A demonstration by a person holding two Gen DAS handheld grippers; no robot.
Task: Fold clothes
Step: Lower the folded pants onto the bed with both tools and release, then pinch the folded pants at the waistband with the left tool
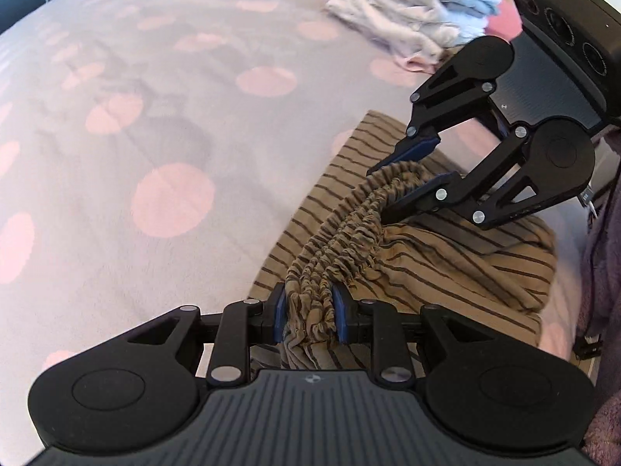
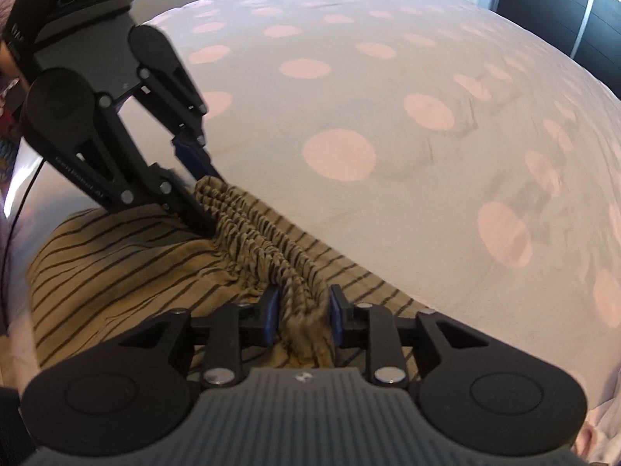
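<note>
Tan fabric: a striped garment point(image 1: 446, 256) with thin dark lines lies low and right of centre in the left wrist view, low and left in the right wrist view, flat on the bedspread.
Waistband: the gathered elastic waistband point(image 1: 341, 229) runs as a bunched rope between the two grippers — lifted a little off the rest of the cloth.
Left gripper point(image 1: 309, 305): bottom centre of its own view; jaws narrow, the blue pads point(image 1: 278, 306) close on either side of one end of the waistband, and I cannot tell whether they press it.
Right gripper point(image 2: 304, 306): bottom centre of its own view, upper right in the left wrist view; jaws narrow, the waistband's other end between the pads; contact also unclear.
Bedspread point(image 1: 163, 124): pale grey-lilac with pink dots, filling the left and middle of both views.
Containers: I see none in either view.
Pile — folded clothes point(image 1: 419, 11) in pale grey, white and blue, blurred, at the top right of the left wrist view.
</note>
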